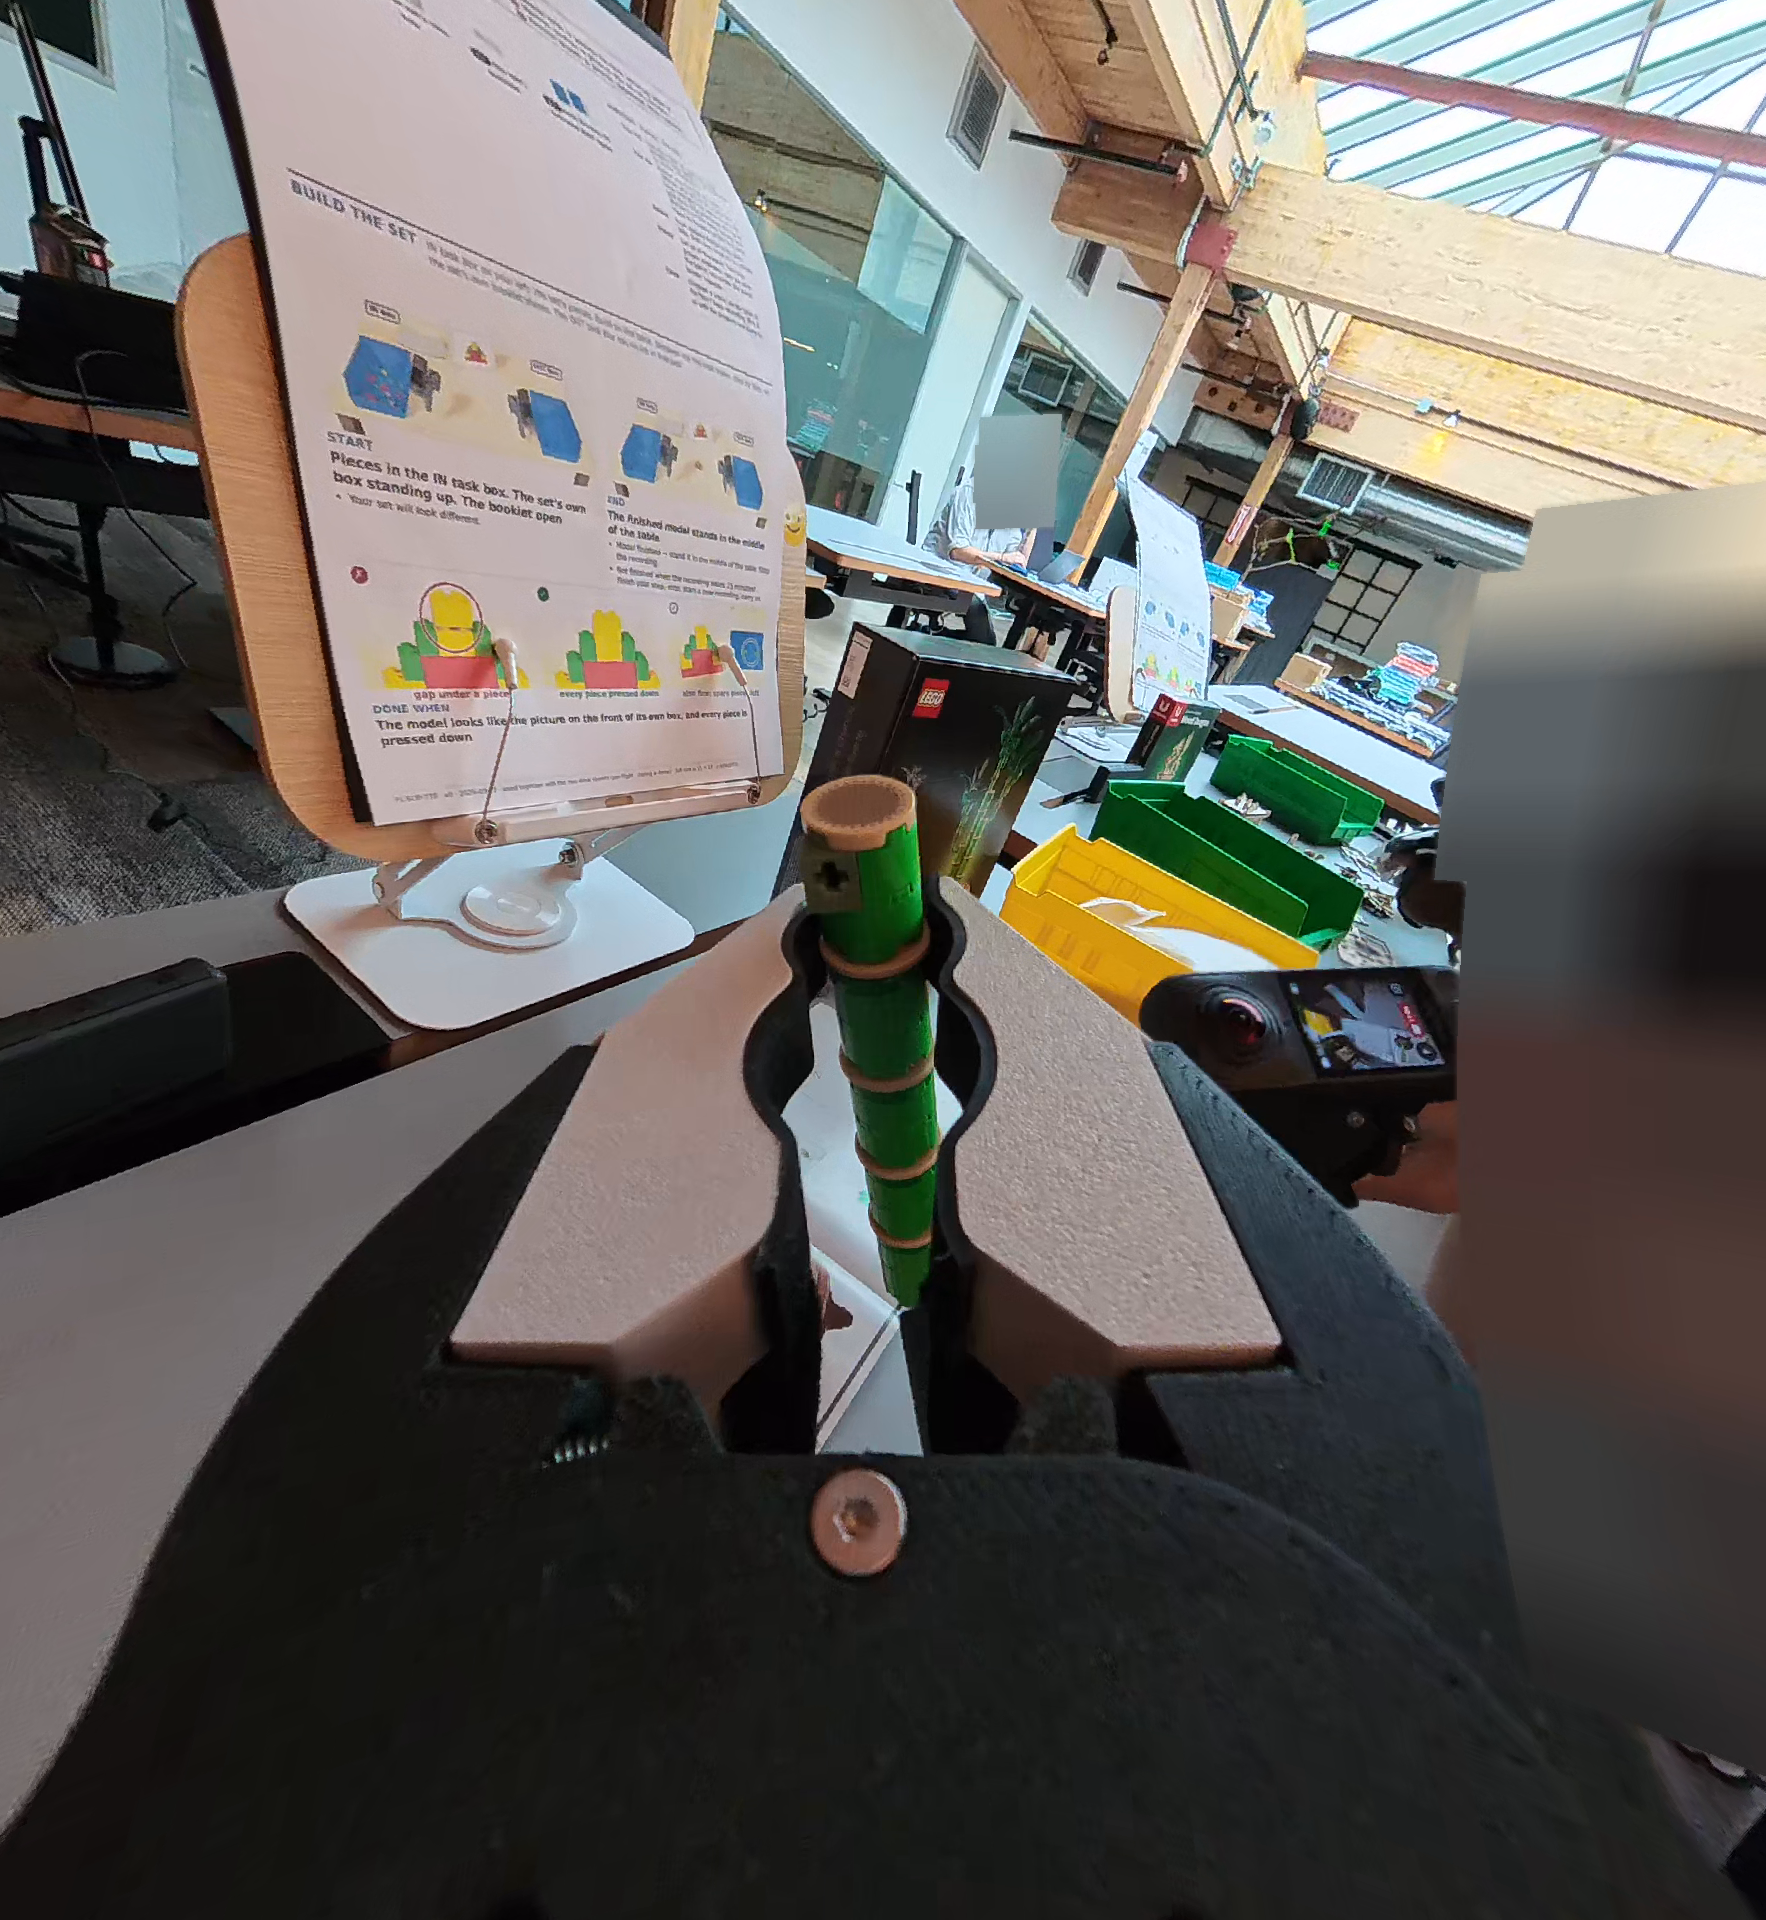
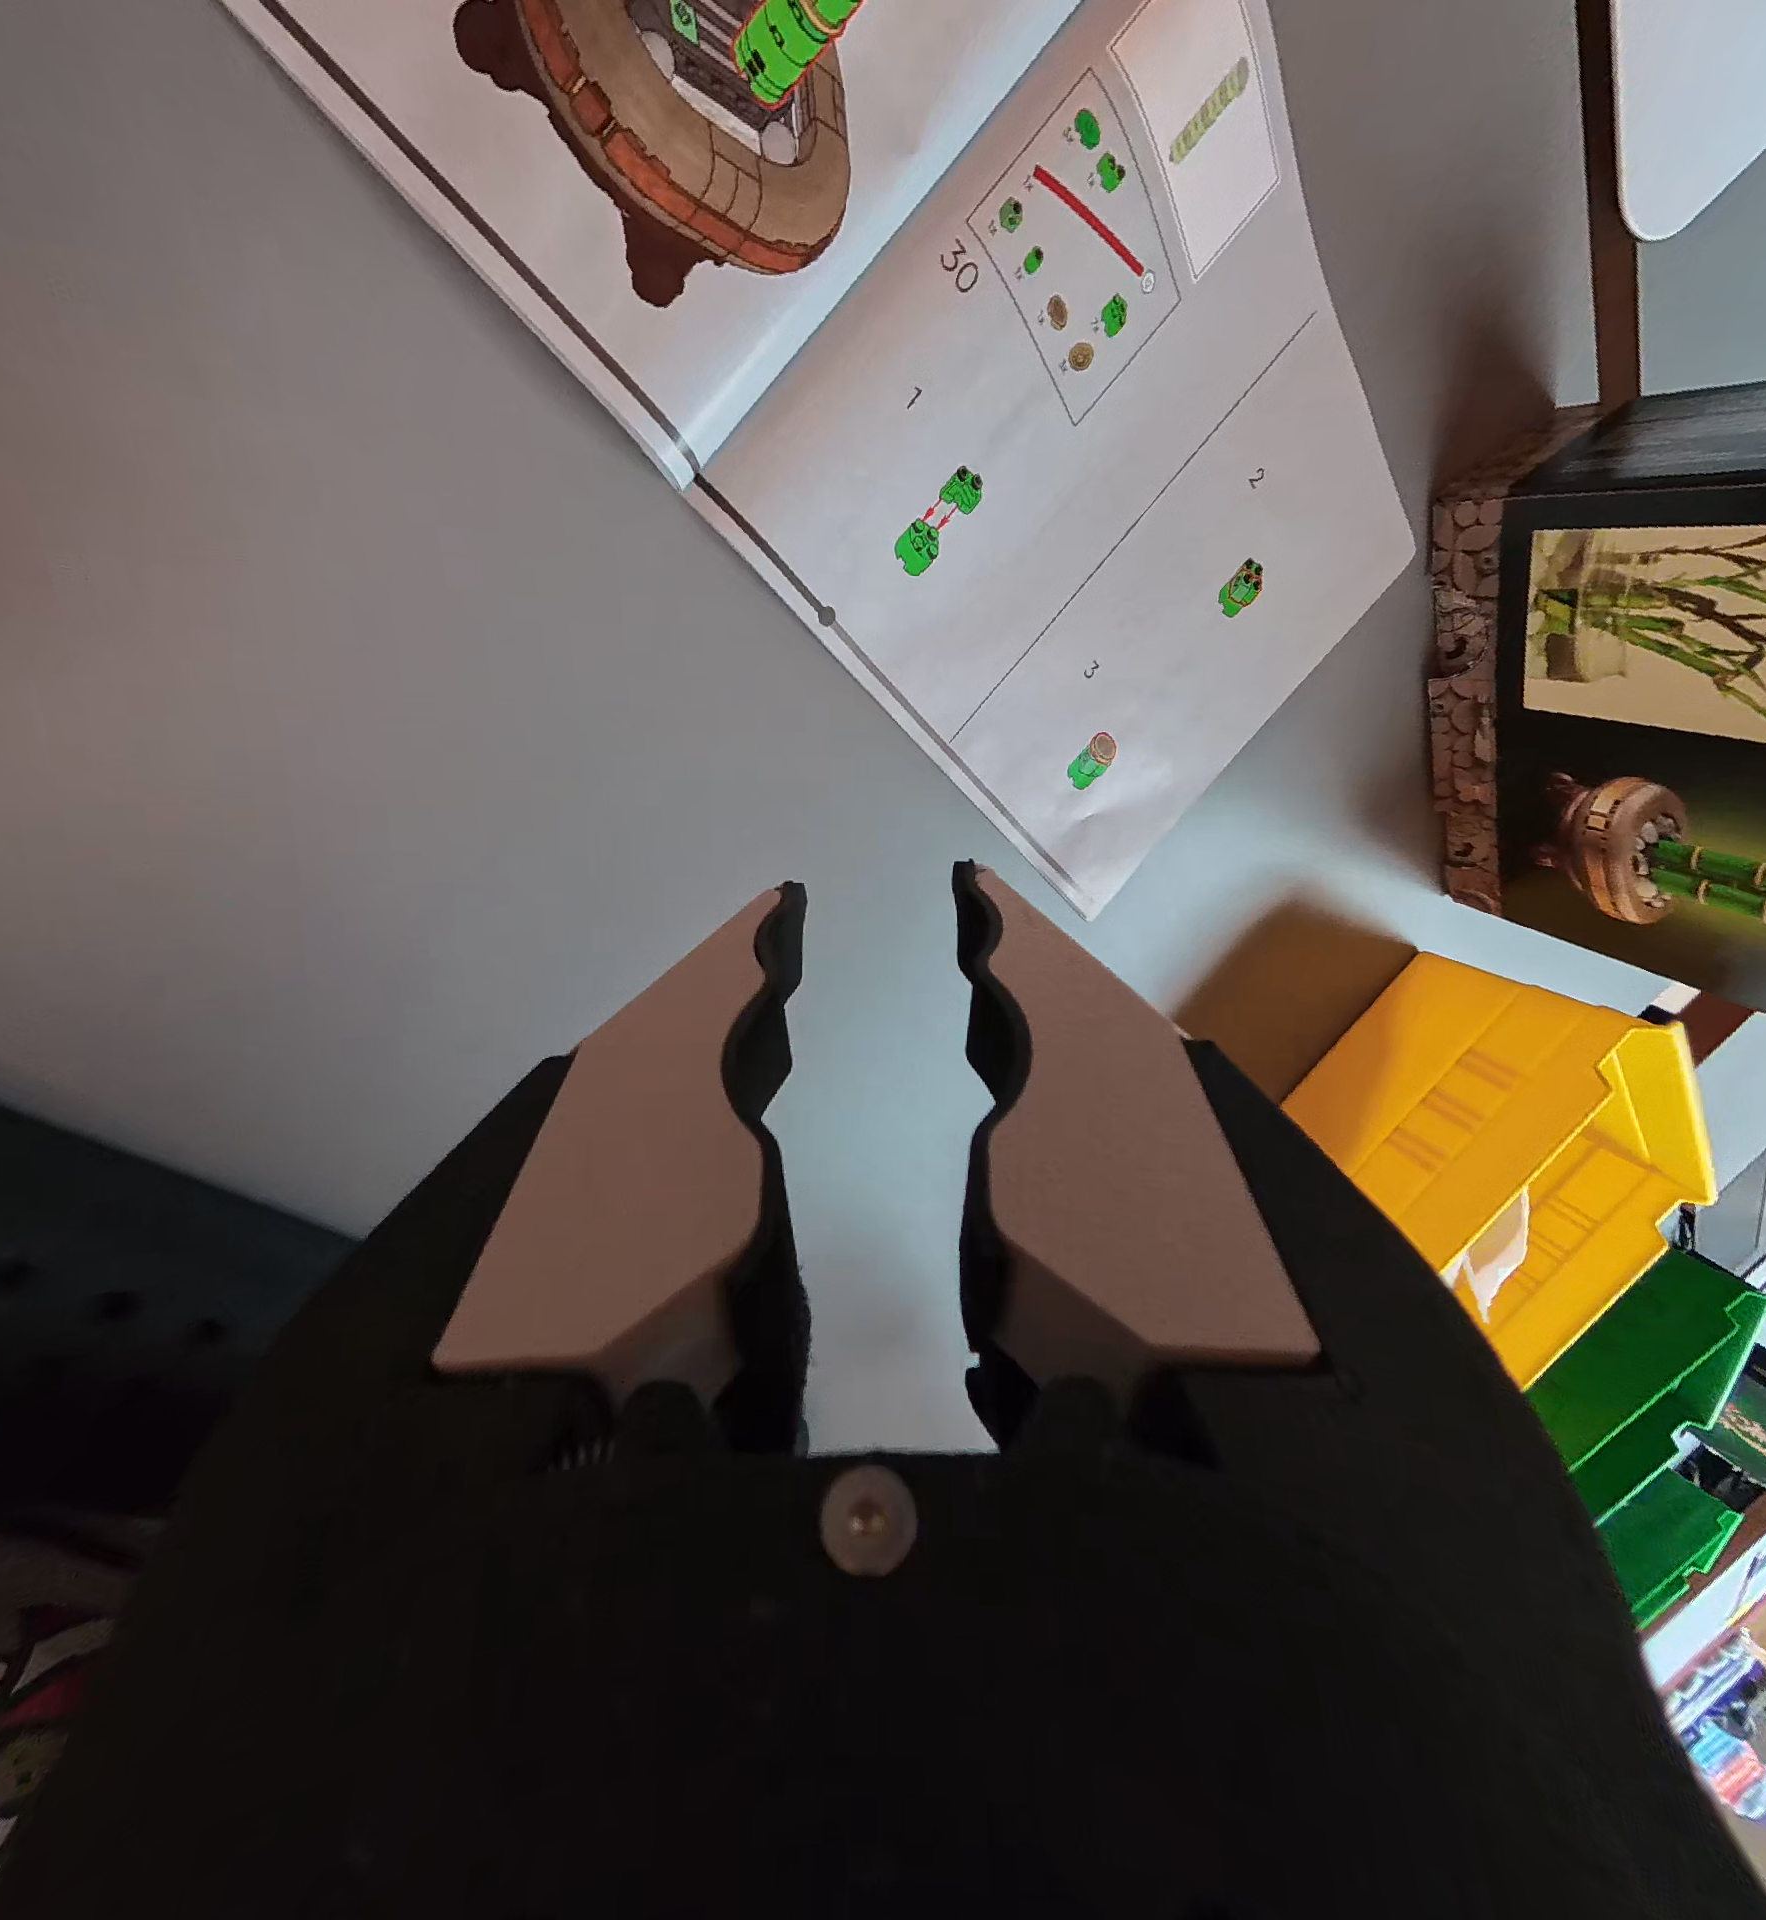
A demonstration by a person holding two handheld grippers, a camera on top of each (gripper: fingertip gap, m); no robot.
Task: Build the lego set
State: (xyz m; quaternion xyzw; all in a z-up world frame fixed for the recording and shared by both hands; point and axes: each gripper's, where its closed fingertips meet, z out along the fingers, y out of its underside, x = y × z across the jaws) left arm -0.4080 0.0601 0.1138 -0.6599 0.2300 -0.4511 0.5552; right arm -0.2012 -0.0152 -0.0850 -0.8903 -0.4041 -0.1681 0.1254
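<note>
In the left wrist view my left gripper (image 1: 874,914) is shut on a green lego bamboo stalk (image 1: 884,1049) with tan rings and a tan cap. The stalk stands upright between the jaws and sticks out past the tips, held above the table. In the right wrist view my right gripper (image 2: 877,883) is open and empty, pointing down at the grey table (image 2: 359,644) just short of the open instruction booklet (image 2: 1055,499). The other gripper with its camera (image 1: 1305,1029) shows at the right of the left wrist view.
A task sheet on a wooden stand (image 1: 526,436) rises at the left. The black set box (image 1: 946,758) (image 2: 1679,675) stands behind. A yellow bin (image 1: 1128,914) (image 2: 1492,1153) and green bins (image 1: 1232,852) (image 2: 1668,1382) sit to the right. My hands' fingertips stand some 30 centimeters from each other.
</note>
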